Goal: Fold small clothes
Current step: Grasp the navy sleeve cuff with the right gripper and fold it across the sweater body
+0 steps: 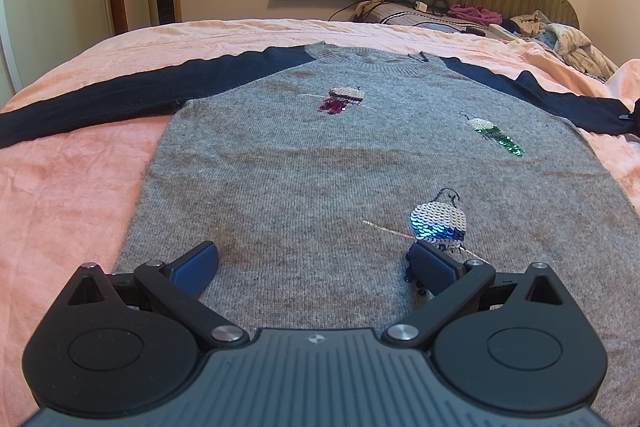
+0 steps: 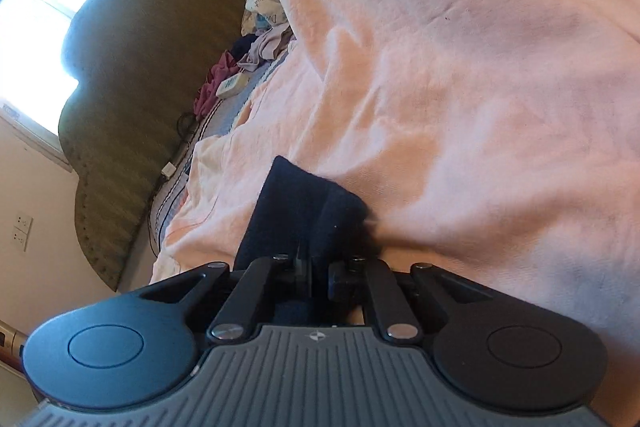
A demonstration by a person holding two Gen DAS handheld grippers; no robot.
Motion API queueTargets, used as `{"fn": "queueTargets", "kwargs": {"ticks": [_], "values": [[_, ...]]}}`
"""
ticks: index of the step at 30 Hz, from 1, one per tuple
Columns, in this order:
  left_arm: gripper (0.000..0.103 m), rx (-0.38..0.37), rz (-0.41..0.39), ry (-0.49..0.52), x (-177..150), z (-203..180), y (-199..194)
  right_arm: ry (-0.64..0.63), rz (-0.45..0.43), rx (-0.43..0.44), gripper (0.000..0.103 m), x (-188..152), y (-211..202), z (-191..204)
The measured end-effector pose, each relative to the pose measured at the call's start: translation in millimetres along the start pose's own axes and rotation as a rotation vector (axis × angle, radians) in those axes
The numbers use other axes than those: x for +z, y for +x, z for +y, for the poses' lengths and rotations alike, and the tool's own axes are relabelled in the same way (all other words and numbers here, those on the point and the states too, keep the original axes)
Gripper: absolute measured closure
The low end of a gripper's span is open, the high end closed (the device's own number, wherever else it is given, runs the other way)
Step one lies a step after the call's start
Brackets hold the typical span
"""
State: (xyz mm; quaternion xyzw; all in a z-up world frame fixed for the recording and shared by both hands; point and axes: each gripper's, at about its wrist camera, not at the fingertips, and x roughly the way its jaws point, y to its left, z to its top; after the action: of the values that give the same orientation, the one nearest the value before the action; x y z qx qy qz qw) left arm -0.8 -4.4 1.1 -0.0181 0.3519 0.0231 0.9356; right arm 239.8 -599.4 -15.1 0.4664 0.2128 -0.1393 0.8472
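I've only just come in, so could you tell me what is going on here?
A person is starting to fold a grey sweater laid flat on a pink bedspread. The right hand-held gripper is shut on the cuff of a navy sleeve. The left hand-held gripper is open over the sweater's lower front, gripping nothing.

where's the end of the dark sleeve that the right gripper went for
In the right wrist view the navy sleeve end sits low in the middle, clamped in the right hand-held gripper, with the pink bedspread behind it.
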Motion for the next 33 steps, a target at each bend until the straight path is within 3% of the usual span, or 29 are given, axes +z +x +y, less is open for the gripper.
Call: {"fn": "queueTargets", "kwargs": {"ticks": [3, 5, 9, 12, 13, 14, 15, 17, 20, 22, 25, 27, 28, 30, 32, 33], "values": [[0.000, -0.003, -0.002, -0.005, 0.1, -1.0, -0.6, -0.051, 0.004, 0.122, 0.089, -11.7, -18.2, 32.0], [0.000, -0.006, -0.003, -0.009, 0.1, 1.5, -0.6, -0.143, 0.051, 0.230, 0.089, -37.2, -32.3, 72.4], [0.000, -0.006, -0.003, -0.009, 0.1, 1.0, -0.6, -0.299, 0.220, 0.482, 0.089, -126.1, -53.5, 158.0], [0.000, -0.005, -0.003, -0.006, 0.2, 1.1, 0.2, -0.363, 0.359, 0.571, 0.084, -204.7, -57.6, 203.6], [0.000, -0.006, -0.003, -0.003, 0.1, 1.2, 0.1, -0.368, 0.396, 0.572, 0.083, -225.8, -57.5, 209.6], [0.000, -0.008, -0.003, -0.001, 0.1, 2.2, 0.5, -0.352, 0.431, 0.578, 0.072, -245.8, -60.6, 212.1], [0.000, -0.012, -0.003, 0.001, 0.0, 2.8, 0.2, -0.330, 0.451, 0.585, 0.055, -258.3, -65.1, 211.7], [0.000, -0.031, -0.005, -0.001, 0.3, 7.0, -2.9, -0.302, 0.436, 0.585, 0.046, -268.5, -79.9, 200.0], [0.000, -0.099, -0.014, -0.062, 11.2, 19.6, -10.8, -0.340, 0.417, 0.545, 0.046, -270.0, -116.8, 169.5], [0.000, -0.223, -0.006, -0.179, 31.1, 30.9, -8.5, -0.411, 0.383, 0.497, 0.041, -268.5, -132.2, 150.2], [0.000, -0.381, 0.126, -0.352, 74.0, 37.2, 28.7, -0.463, 0.356, 0.422, 0.038, -266.5, -133.7, 123.0], [0.000, -0.423, 0.170, -0.409, 94.8, 33.1, 58.2, -0.429, 0.364, 0.413, 0.039, -268.1, -128.4, 107.3], [0.000, -0.409, 0.179, -0.418, 105.4, 27.6, 74.4, -0.410, 0.365, 0.432, 0.038, -266.2, -129.0, 106.2], [0.000, -0.373, 0.201, -0.421, 118.3, 15.7, 100.7, -0.400, 0.359, 0.474, 0.023, -266.2, -128.9, 105.8], [0.000, -0.342, 0.212, -0.380, 128.5, -0.7, 121.7, -0.423, 0.362, 0.478, 0.020, -268.9, -129.1, 106.7], [0.006, -0.312, 0.195, -0.343, 132.3, -9.5, 124.6, -0.433, 0.362, 0.481, 0.019, -270.4, -129.3, 108.9]]}}
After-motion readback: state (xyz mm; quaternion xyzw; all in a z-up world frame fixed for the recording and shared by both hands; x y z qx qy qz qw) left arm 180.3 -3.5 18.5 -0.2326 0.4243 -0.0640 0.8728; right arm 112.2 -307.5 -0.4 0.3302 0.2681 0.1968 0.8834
